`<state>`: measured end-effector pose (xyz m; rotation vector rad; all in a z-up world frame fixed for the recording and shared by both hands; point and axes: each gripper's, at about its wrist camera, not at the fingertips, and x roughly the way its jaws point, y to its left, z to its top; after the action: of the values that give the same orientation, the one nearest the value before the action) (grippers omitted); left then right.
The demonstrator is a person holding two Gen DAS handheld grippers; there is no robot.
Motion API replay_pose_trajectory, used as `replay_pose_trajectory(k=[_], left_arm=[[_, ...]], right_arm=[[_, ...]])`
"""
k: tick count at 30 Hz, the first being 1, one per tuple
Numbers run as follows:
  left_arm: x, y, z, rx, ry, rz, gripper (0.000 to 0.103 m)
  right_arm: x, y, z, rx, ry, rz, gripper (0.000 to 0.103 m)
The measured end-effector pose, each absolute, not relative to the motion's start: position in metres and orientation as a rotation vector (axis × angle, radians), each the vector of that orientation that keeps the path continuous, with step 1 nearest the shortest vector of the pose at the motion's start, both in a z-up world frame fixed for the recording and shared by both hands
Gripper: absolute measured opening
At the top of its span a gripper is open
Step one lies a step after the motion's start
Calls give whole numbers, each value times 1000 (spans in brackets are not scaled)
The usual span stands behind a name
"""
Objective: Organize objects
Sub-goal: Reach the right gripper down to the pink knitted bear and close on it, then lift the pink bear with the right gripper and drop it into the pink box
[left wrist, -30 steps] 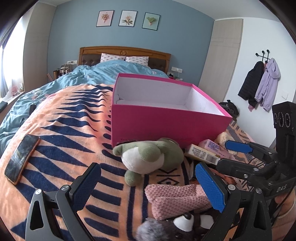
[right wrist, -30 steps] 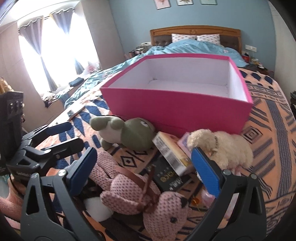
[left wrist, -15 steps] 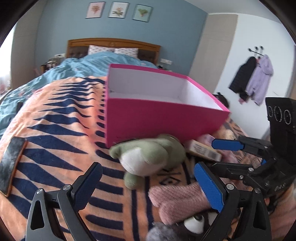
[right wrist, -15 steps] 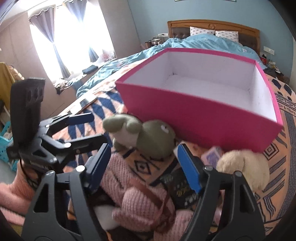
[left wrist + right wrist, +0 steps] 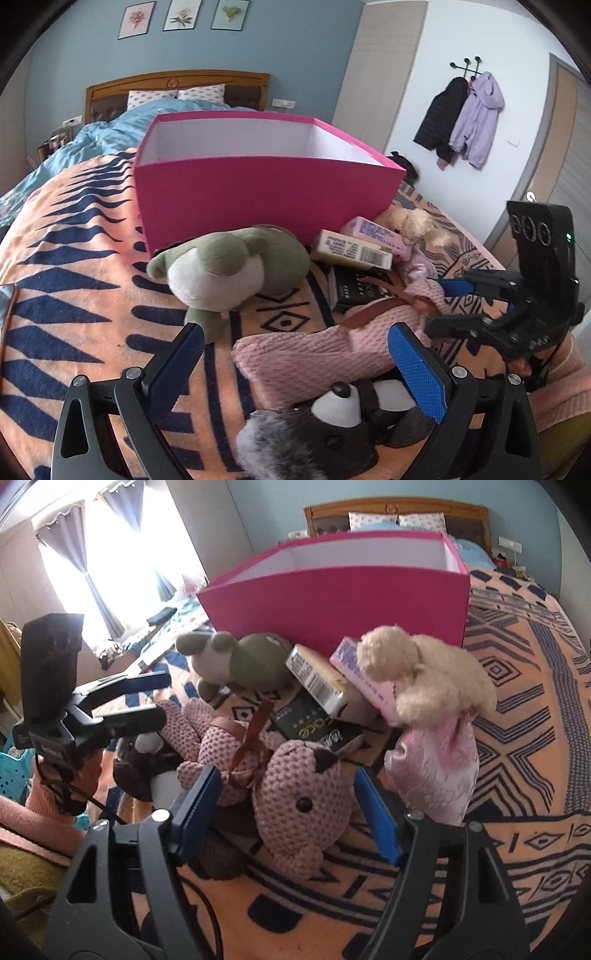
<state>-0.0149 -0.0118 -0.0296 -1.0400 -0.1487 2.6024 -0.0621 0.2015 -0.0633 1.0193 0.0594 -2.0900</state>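
Pink knitted bear [image 5: 299,794] sat between the right gripper [image 5: 291,805] pads as its jaws were closing — not yet clamped; left gripper [image 5: 295,373] gaped wide, empty.

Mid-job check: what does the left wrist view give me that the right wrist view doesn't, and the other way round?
Only the left wrist view shows the jackets on the wall hooks and the three framed pictures.

Only the right wrist view shows the curtained window, the pink knitted toy's face between the right hand-held gripper pads, and the cream toy's pink dress.

Both show the pink box, green plush, the small cartons and the headboard.
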Motion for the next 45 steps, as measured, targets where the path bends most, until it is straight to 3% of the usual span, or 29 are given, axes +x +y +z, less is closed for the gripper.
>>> replay_pose_trajectory(k=[4,17,19,21,24,36,45], left_arm=[[-12,-8,-29,-1042,-134,2576,101],[-5,21,-18,-971,49,2516,98],[-11,19,-18,-992,31,2530,85],[-17,14,-16,-1005,-14,2528,61],[-20,8,-5,-965,-34,2552,52],[-67,-21,64,-851,57,2704,51],[-134,-40,54,-975,97,2733,51]], right_arm=[[-69,202,-61,1018,41,-2104,48],[-80,208,-31,939,-83,-2099,48],[-81,208,-24,912,-102,-2094,48],[-81,206,-18,885,-102,-2095,48],[-83,201,-8,849,-97,-2100,47],[-125,166,63,630,-32,-2107,47],[-199,134,57,706,-59,-2102,47]])
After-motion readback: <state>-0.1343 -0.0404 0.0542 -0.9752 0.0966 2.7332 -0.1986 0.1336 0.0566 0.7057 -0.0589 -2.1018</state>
